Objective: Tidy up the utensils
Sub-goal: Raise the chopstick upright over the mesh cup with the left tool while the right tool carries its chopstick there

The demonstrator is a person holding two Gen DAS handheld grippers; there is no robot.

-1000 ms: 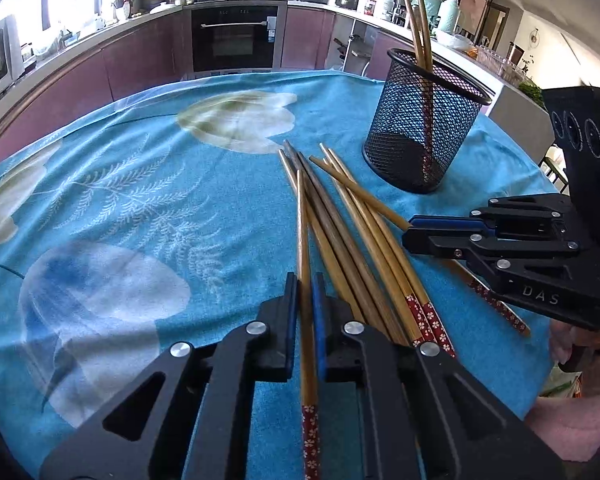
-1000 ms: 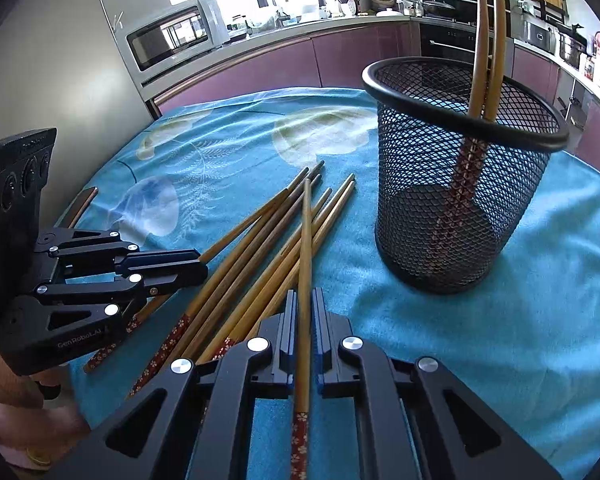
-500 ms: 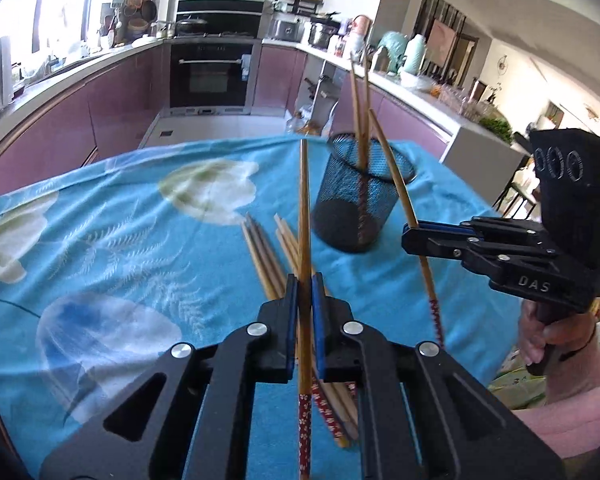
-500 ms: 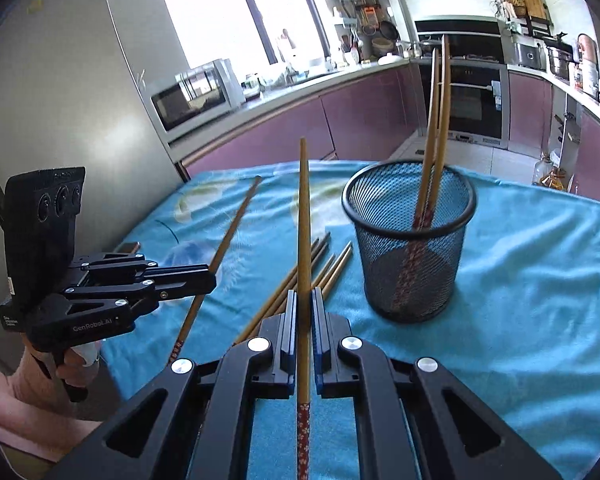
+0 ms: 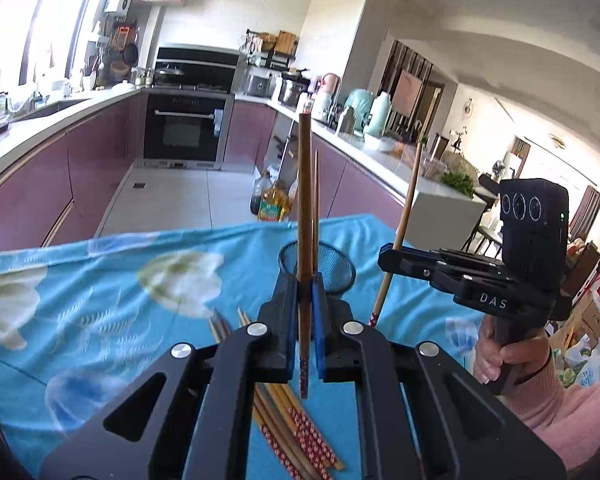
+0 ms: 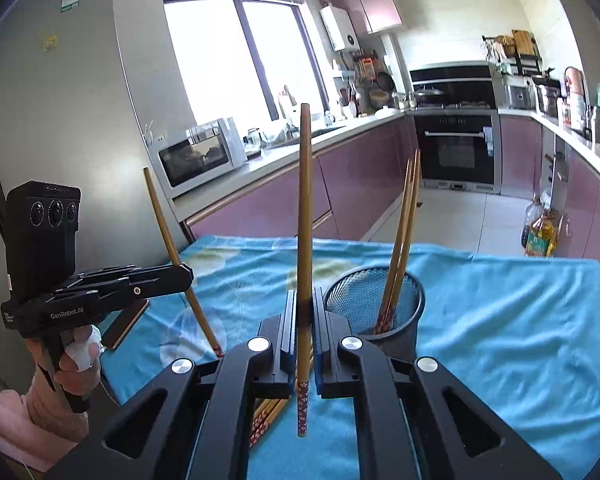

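My left gripper (image 5: 305,280) is shut on a wooden chopstick (image 5: 304,200) that stands nearly upright, red patterned end down. My right gripper (image 6: 305,296) is shut on a second chopstick (image 6: 305,208) the same way. Each gripper appears in the other view: the right gripper (image 5: 386,258) at the right, the left gripper (image 6: 186,276) at the left. A black mesh holder (image 6: 396,320) with two chopsticks (image 6: 400,240) in it stands on the blue cloth just beyond and right of the right gripper; the holder (image 5: 332,268) is partly hidden behind the left gripper. Several loose chopsticks (image 5: 284,424) lie on the cloth below.
A blue patterned tablecloth (image 6: 500,320) covers the table. A dark flat object (image 6: 124,326) lies near its left edge. A person's hands (image 5: 512,356) in pink sleeves hold the grippers. Kitchen counters and an oven (image 5: 184,128) lie beyond, with oil bottles (image 5: 274,202) on the floor.
Both grippers have risen from the table, each lifting one chopstick out of the pile and tipping it from flat to nearly upright. The holder now sits lower in both views.
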